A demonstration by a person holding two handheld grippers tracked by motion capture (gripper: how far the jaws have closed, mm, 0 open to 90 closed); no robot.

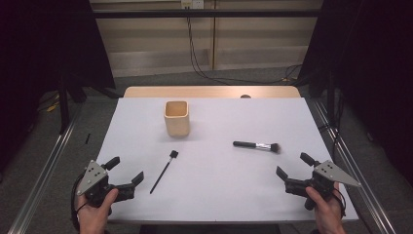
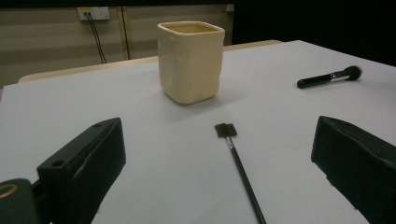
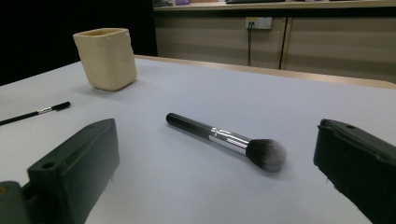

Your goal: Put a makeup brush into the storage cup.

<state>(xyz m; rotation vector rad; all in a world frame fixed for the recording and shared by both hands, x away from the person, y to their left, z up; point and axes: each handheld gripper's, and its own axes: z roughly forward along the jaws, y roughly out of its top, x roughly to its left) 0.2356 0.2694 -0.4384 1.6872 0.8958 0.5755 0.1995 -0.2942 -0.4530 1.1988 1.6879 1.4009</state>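
1. Cream-coloured and empty as far as the rim showed, the square cup (image 1: 176,117) stood upright toward the far middle of the white worktop (image 1: 214,185), with nothing leaning in it.
2. The thin black brush (image 1: 164,171) lay flat on the worktop, well apart from the cup, its small flat head pointing toward the cup and its handle running back toward the left gripper (image 1: 127,171).
3. The thicker powder brush (image 1: 256,146) lay flat on the right side, bristles pointing right, just ahead of the right gripper (image 1: 295,166).
4. Both grippers were held low over the near edge, one in each hand. The jaws of each stood wide apart with nothing between them; in each gripper view the nearer brush lay ahead of the gap, untouched.
5. Judged from this, the work of putting the brushes into the cup had not begun: no brush was lifted or gripped, and both pick-ups and both placements remained.
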